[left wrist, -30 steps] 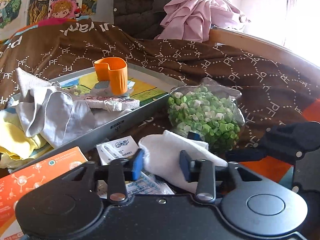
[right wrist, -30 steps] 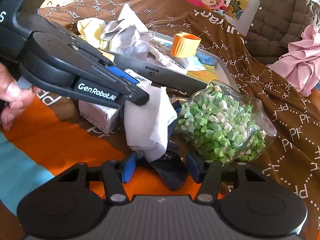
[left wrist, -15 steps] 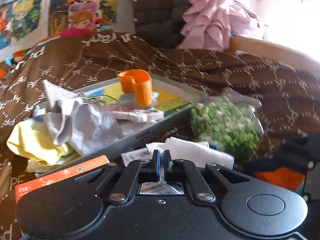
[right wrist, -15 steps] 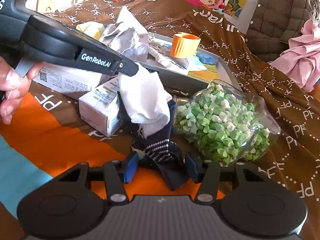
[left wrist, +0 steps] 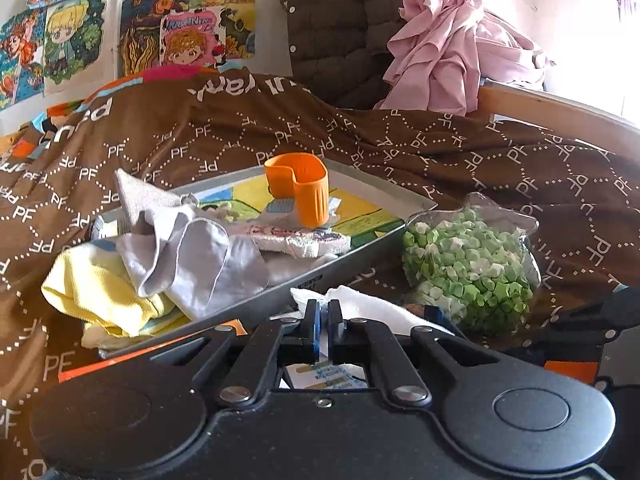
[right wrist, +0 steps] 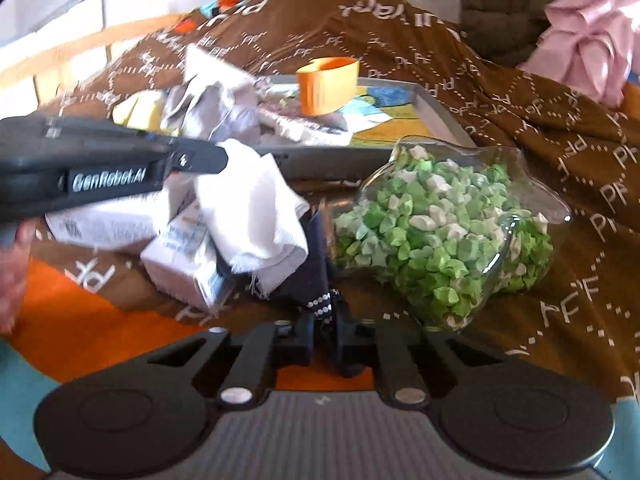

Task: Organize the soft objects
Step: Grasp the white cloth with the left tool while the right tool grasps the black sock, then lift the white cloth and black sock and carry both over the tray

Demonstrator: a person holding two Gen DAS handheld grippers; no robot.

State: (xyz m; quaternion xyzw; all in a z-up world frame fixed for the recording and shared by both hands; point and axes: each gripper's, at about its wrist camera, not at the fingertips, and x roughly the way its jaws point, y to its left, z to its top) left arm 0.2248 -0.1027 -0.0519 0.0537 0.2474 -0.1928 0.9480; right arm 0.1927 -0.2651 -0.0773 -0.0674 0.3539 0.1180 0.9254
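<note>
White cloth [right wrist: 256, 208] hangs from your left claw [left wrist: 325, 312], whose fingers are pinched together on its upper edge; in the right wrist view it droops over a small white carton [right wrist: 180, 256] lying on the bed's brown blanket [right wrist: 560, 152]. Your right claw [right wrist: 325, 320] is clamped on a dark sock [right wrist: 312, 276] with a dotted white band, low against the blanket and just under the cloth's frayed hem. Just beside both, to the right, a clear bag of green and white paper stars [right wrist: 440, 236] lies on its side. An orange box [left wrist: 148, 350] shows at the lower left of your left wrist view, in front of the tray. Behind these sits a grey tray [left wrist: 360, 248], holding a crumpled grey cloth [left wrist: 188, 252] and a yellow cloth [left wrist: 92, 292] that spills over its near left corner, plus a patterned sock [left wrist: 300, 238] and an upright orange cup [left wrist: 300, 188]. Farther back, a pink garment [left wrist: 448, 52] is heaped against a dark quilted jacket [left wrist: 340, 20], and cartoon posters [left wrist: 132, 28] cover the wall.
</note>
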